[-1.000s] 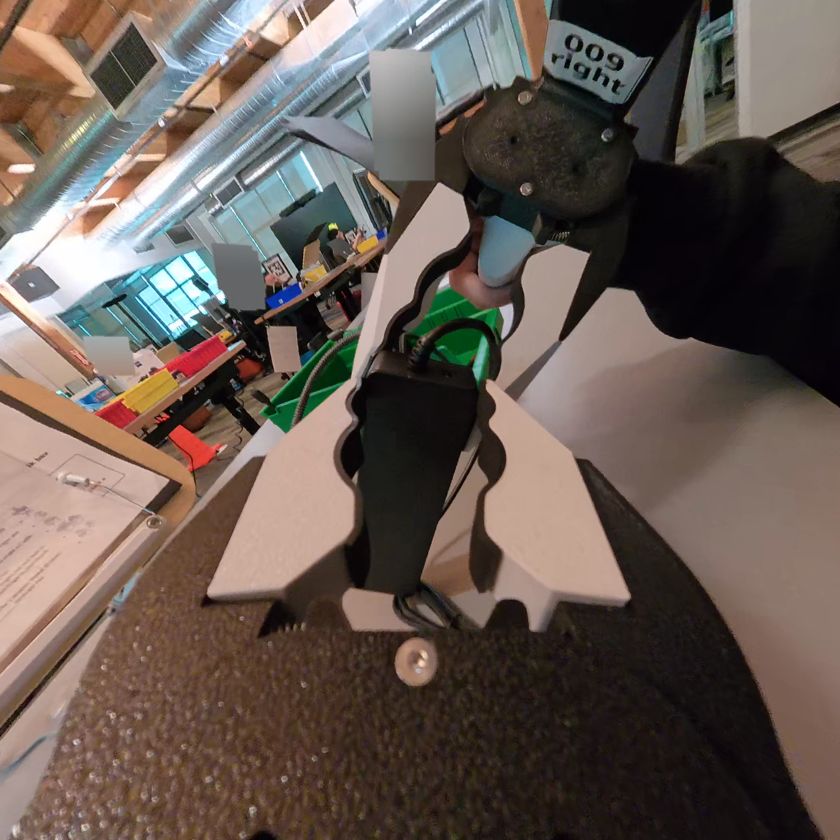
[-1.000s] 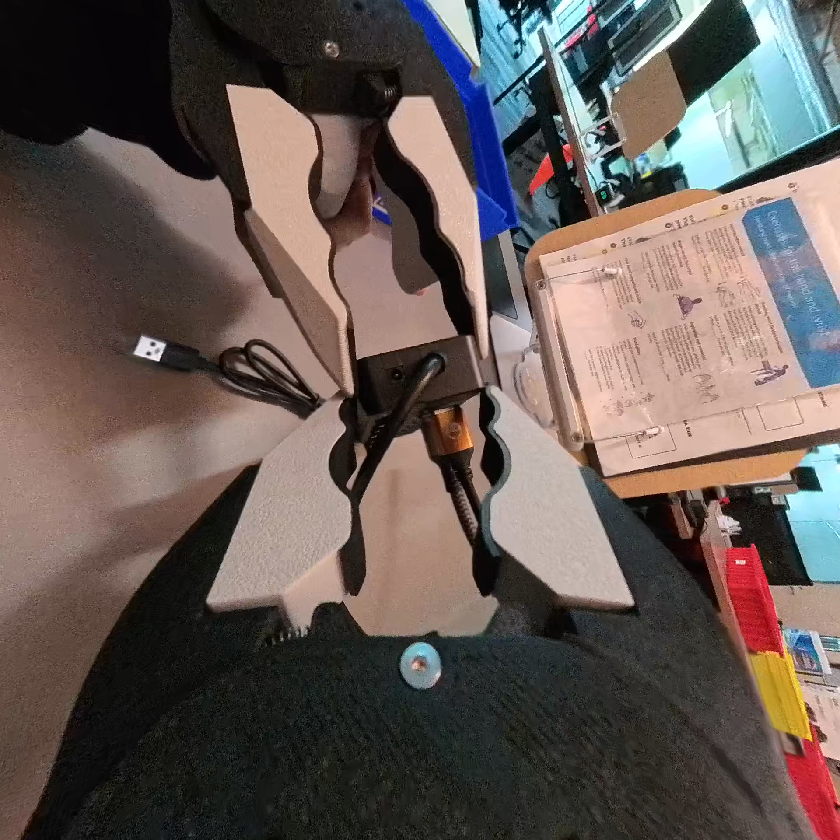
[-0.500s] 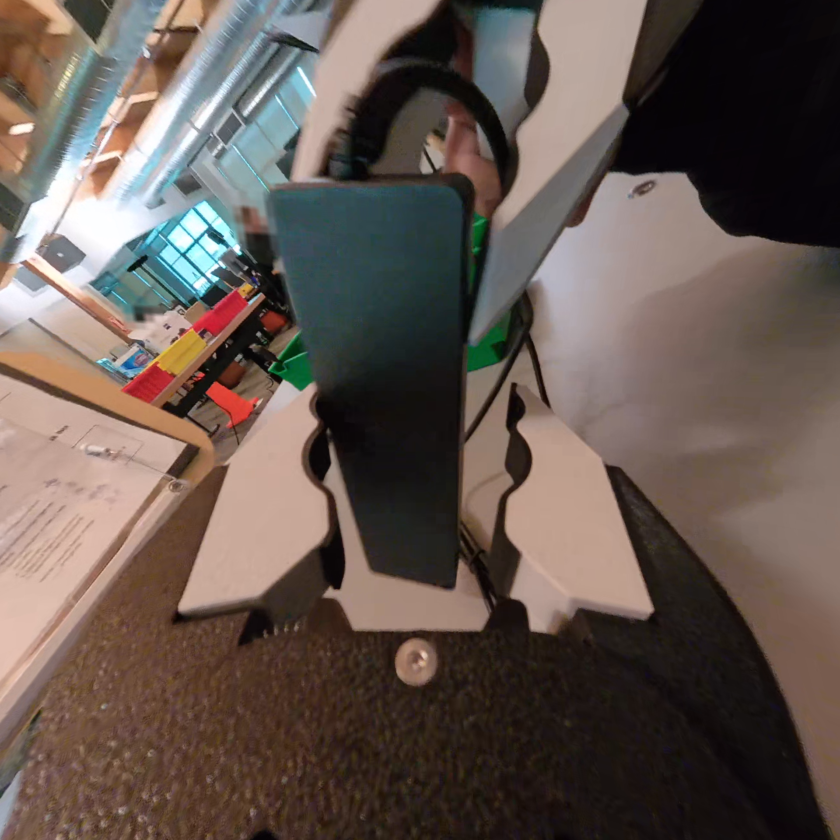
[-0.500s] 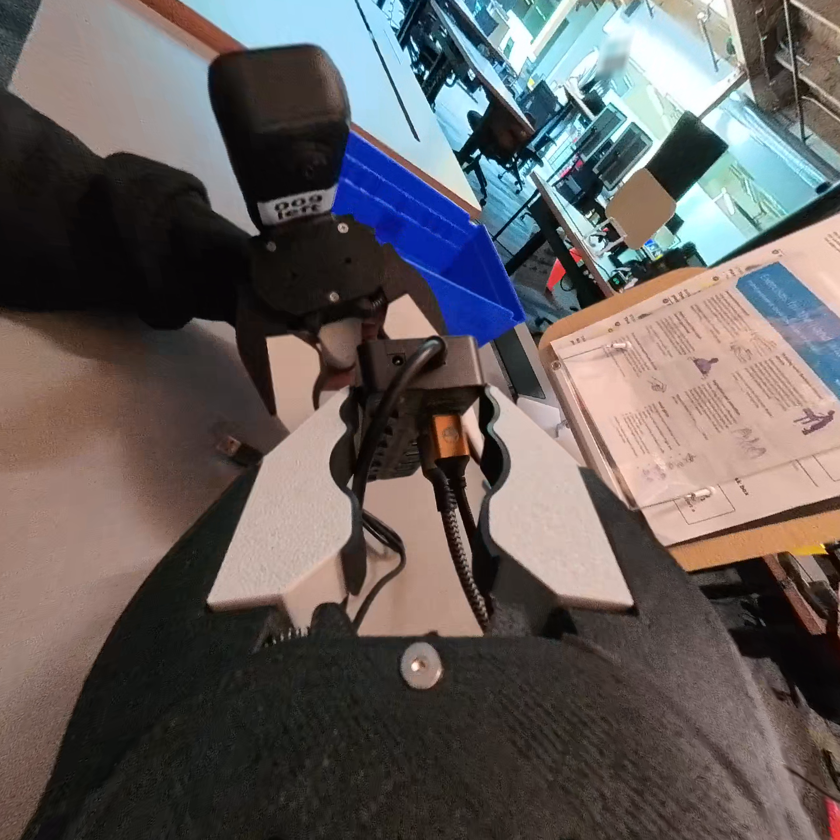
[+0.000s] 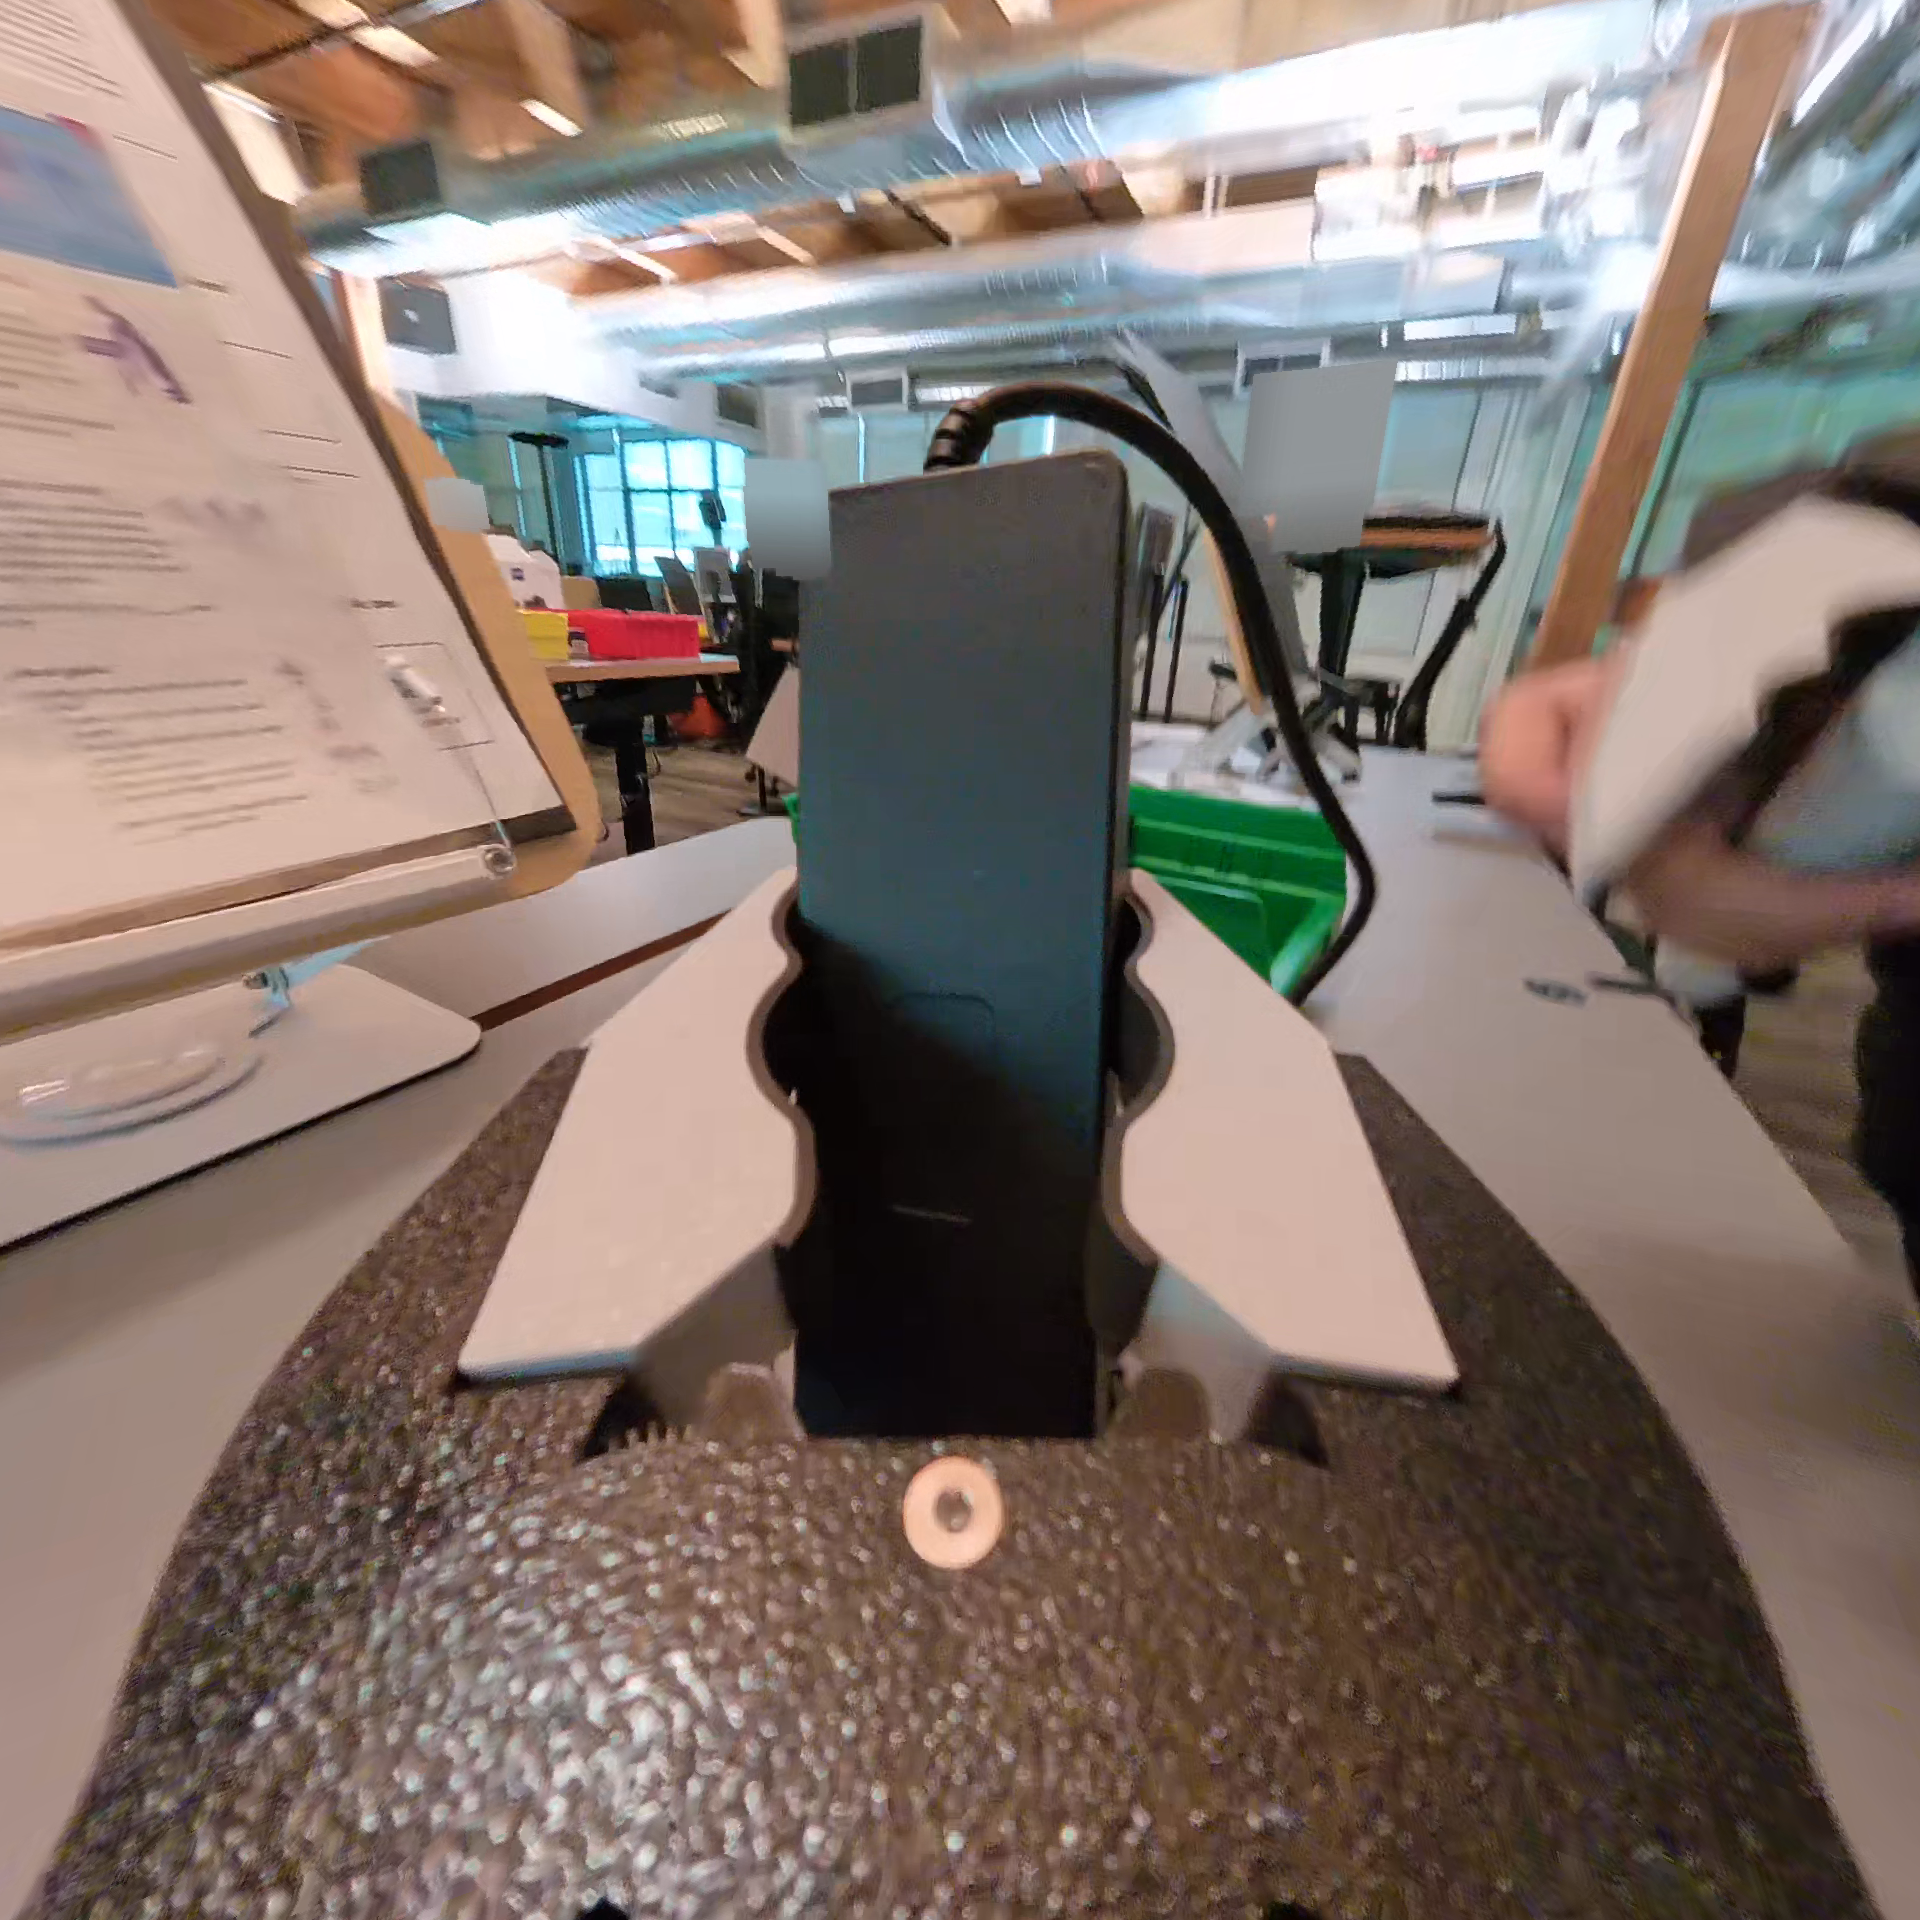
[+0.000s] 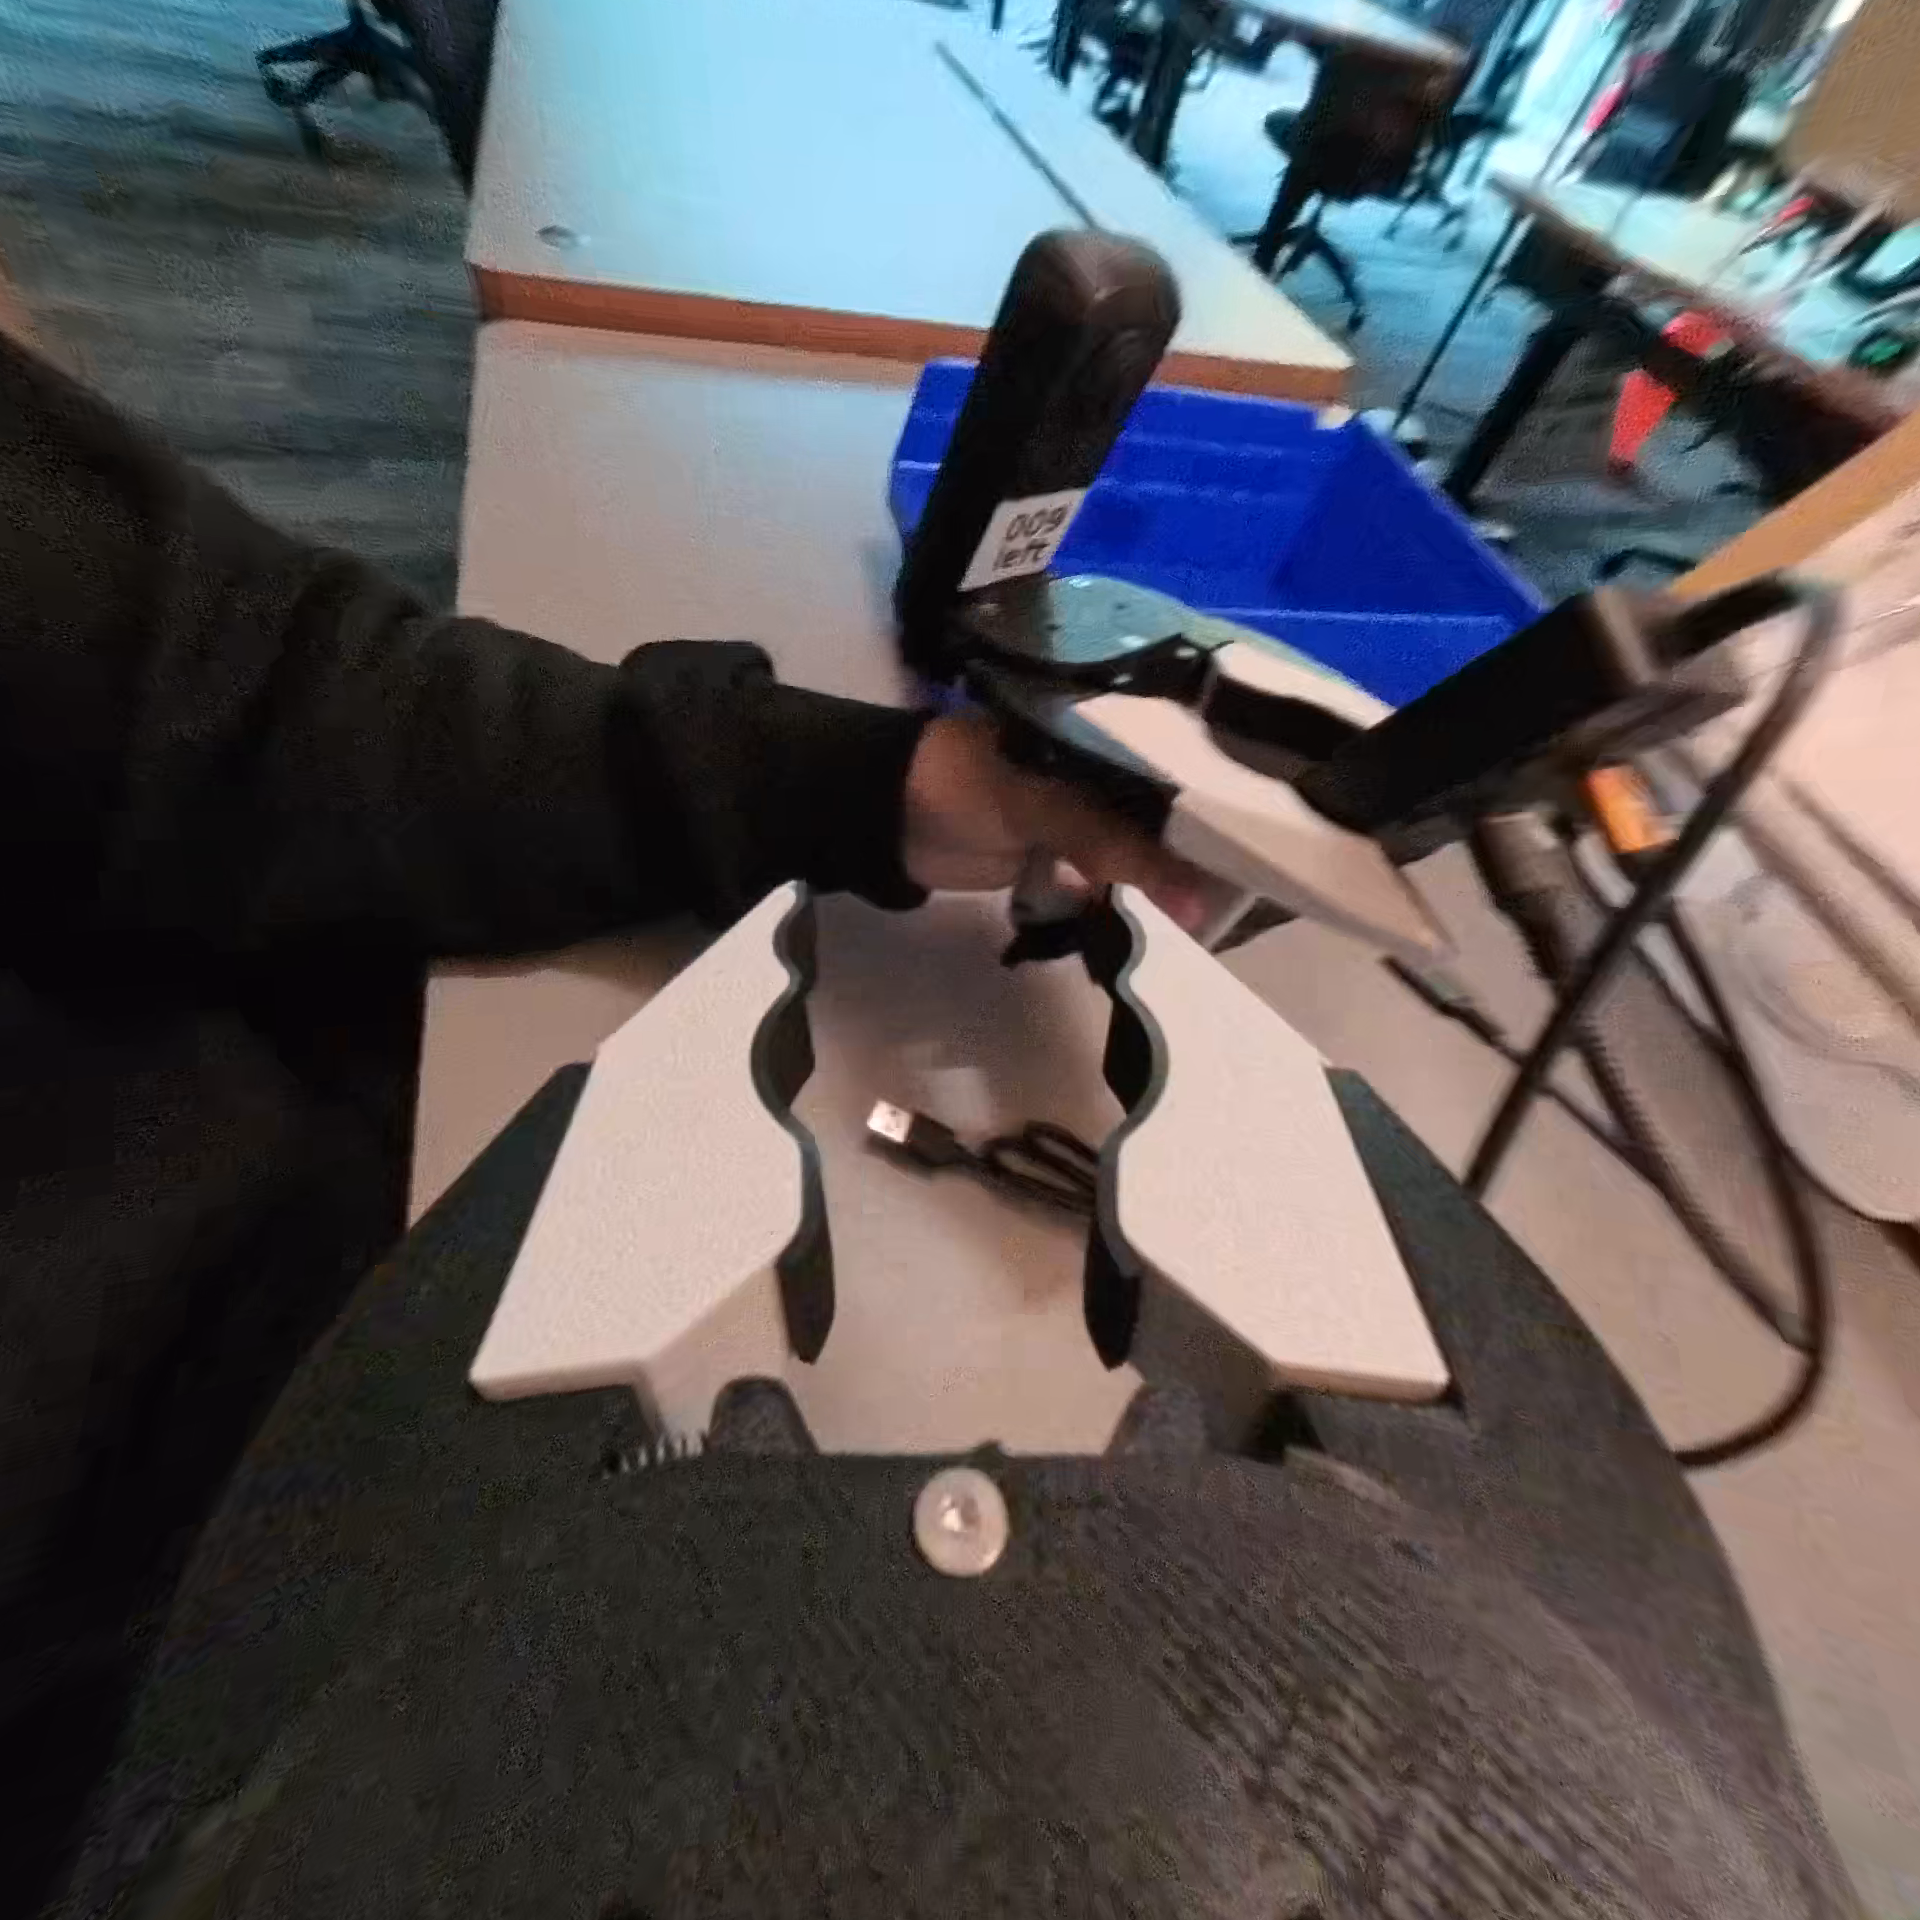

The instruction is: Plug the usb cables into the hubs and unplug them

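My left gripper [image 5: 961, 894] is shut on a black USB hub [image 5: 961, 727] and holds it upright above the table. The hub's own black cable [image 5: 1278, 707] loops off its top and down to the right. In the right wrist view the hub [image 6: 1507, 707] sits at upper right, with an orange plug [image 6: 1621, 810] on a braided cable in its underside. My right gripper [image 6: 961, 914] is open and empty above the table. A loose black cable with a silver USB plug [image 6: 891, 1122] lies on the table, seen between its fingers.
A blue bin [image 6: 1247, 520] stands behind the left gripper on the grey table [image 6: 644, 499]. A green bin [image 5: 1226, 862] stands behind the hub. A document stand [image 5: 208, 623] with printed sheets is at the left. A hand and a black sleeve [image 6: 416, 748] hold the left gripper.
My right gripper has pulled back from the hub and orange plug and now hangs over the loose cable. My left gripper has swung the hub away and turned it upright.
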A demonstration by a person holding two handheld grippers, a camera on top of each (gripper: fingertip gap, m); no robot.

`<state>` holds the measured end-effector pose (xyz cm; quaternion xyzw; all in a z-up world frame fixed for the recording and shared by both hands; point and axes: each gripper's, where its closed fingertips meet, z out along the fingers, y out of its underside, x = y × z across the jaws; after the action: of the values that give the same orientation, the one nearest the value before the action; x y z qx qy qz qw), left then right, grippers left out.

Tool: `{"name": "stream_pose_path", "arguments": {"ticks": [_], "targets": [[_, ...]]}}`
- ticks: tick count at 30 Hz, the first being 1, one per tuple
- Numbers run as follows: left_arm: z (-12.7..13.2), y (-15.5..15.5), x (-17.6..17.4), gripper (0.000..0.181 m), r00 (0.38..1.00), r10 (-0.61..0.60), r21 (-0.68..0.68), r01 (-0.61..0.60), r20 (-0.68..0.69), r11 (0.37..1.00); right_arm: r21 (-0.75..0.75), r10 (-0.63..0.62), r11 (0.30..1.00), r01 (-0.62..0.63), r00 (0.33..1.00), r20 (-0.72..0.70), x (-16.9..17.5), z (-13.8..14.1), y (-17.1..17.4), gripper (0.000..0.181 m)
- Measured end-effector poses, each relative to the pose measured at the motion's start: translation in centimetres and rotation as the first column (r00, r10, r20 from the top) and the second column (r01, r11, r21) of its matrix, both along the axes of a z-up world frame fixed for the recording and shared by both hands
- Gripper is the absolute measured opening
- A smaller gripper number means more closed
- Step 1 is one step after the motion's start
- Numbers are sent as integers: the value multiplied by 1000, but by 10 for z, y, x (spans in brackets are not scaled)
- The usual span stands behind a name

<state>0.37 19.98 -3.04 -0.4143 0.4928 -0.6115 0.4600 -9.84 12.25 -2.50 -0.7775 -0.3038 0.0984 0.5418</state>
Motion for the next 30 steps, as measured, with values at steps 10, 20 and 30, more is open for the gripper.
{"name": "stream_pose_path", "arguments": {"ticks": [10, 20, 30], "targets": [[35, 6, -25, 54, 946, -174, -297, 255, 272, 920, 58, -159, 983, 173, 967, -197, 40, -52, 73, 80], [37, -37, -27, 54, 895, -357, -190, 412, 266, 891, 282, -70, 953, 106, 989, -134, 37, -41, 70, 68], [28, -34, -26, 55, 923, -334, -78, 354, 190, 932, 220, -80, 973, 71, 996, 31, 50, -56, 65, 54]]}}
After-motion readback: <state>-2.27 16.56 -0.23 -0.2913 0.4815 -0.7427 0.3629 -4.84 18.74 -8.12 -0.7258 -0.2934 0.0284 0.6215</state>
